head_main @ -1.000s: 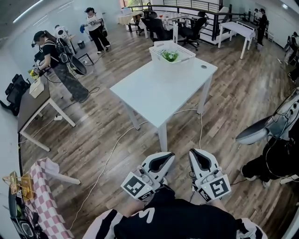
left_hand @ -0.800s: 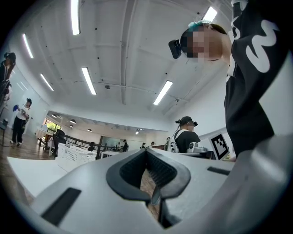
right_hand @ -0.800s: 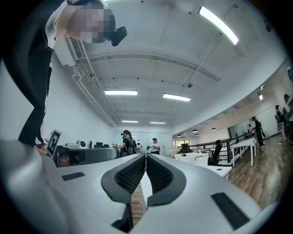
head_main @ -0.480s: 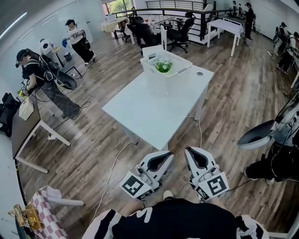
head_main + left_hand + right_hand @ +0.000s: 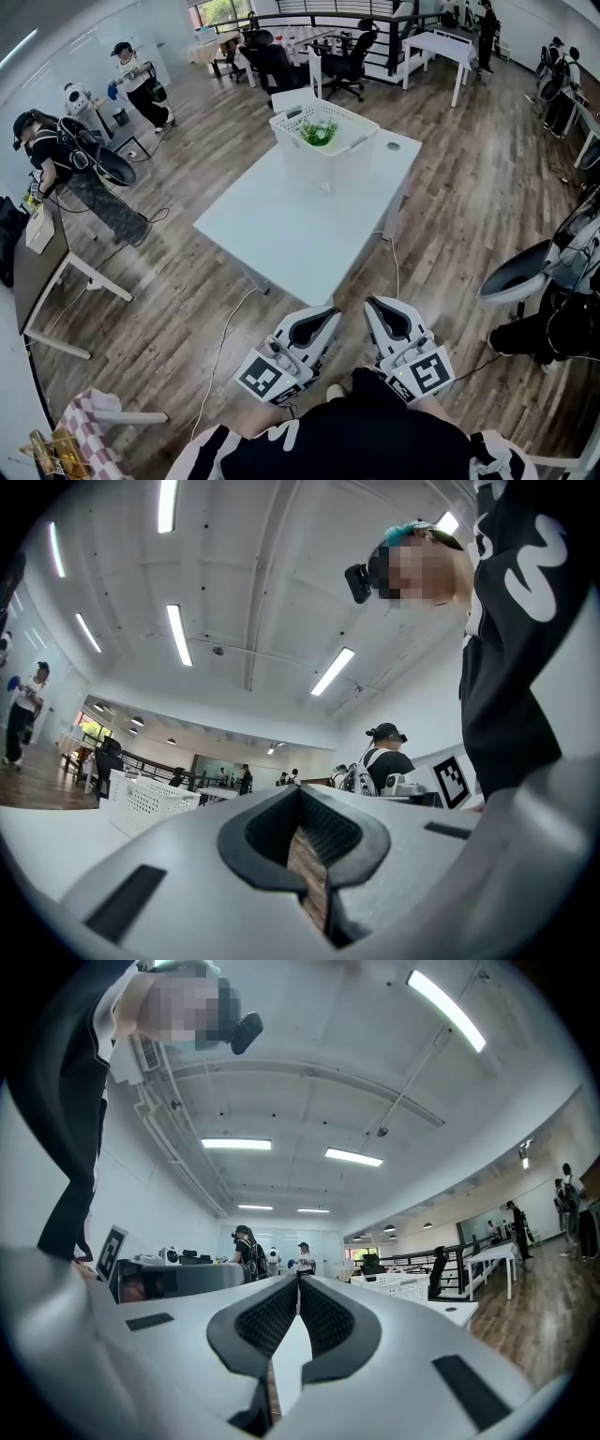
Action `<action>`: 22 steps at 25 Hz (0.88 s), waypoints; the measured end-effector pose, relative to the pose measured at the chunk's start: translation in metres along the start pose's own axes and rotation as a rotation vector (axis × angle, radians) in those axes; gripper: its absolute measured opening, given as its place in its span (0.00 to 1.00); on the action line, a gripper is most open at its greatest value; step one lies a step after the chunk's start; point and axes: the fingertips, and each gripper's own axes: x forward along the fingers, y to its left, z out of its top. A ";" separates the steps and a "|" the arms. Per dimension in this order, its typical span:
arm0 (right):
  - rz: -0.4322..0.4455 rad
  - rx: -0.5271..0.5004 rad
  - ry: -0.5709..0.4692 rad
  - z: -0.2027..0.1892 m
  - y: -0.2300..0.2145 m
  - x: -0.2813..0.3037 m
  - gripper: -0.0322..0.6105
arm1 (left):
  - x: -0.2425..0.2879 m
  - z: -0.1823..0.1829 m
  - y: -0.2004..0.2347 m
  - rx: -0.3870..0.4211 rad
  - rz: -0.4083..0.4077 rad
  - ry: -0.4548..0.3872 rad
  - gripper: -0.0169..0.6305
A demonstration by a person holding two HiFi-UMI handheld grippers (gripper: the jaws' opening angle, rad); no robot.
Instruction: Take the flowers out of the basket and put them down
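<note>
A white slatted basket (image 5: 323, 131) stands at the far end of a pale table (image 5: 300, 220), with green-leaved flowers (image 5: 318, 133) lying inside it. My left gripper (image 5: 319, 319) and right gripper (image 5: 380, 309) hang side by side close to my body, well short of the table's near corner. Both have their jaws closed together with nothing between them. In the left gripper view the basket (image 5: 145, 799) shows small at the left; in the right gripper view the basket (image 5: 398, 1286) sits beyond the jaw tips.
Cables run over the wood floor under the table. A person with a dish-shaped rig (image 5: 70, 169) stands left by a dark desk (image 5: 37, 272). Another person (image 5: 553, 328) crouches at the right. Office chairs (image 5: 347, 66) and white tables stand beyond the basket. A checked cloth (image 5: 84, 431) lies at the lower left.
The view has closed in on the table: basket and table sit lower and larger in the head view. Both grippers stay shut, still held close to my body.
</note>
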 end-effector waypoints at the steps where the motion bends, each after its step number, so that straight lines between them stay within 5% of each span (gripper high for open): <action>1: 0.000 -0.001 0.002 -0.001 -0.002 0.001 0.09 | 0.001 -0.001 0.002 -0.002 0.001 -0.001 0.03; 12: 0.005 -0.006 -0.012 -0.005 -0.037 0.038 0.09 | 0.036 -0.002 0.043 0.012 -0.001 -0.009 0.03; 22: 0.048 -0.006 -0.031 -0.017 -0.104 0.122 0.09 | 0.095 -0.003 0.133 0.040 0.028 -0.021 0.03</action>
